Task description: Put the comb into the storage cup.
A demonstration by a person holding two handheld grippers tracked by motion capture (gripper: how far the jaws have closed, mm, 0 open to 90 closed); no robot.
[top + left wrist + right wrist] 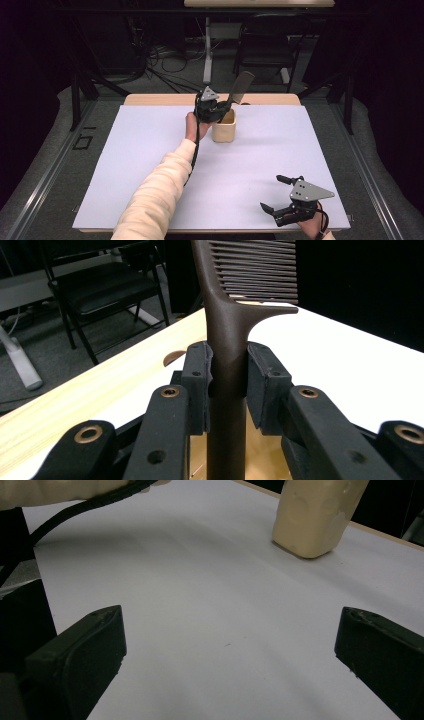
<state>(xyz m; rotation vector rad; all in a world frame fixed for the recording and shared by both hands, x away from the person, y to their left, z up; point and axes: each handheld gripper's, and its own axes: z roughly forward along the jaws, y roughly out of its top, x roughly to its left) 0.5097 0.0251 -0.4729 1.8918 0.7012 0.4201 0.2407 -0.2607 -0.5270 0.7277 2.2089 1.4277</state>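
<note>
- left gripper (227, 385) clamped on brown comb (235, 305) handle, over beige cup (224, 129)
- right gripper (274, 193) jaws spread wide, nothing held, above white sheet (250, 160)

Your left arm stretches far forward across the desk (150, 200), its pale sleeve reaching to the wrist, and your left hand-held gripper (216, 107) stands clamped with both pads (197, 375) pressing in on what sits between them. Your right hand-held gripper (274, 192) rests low at the near right edge, jaws spread wide, pointing left.
</note>
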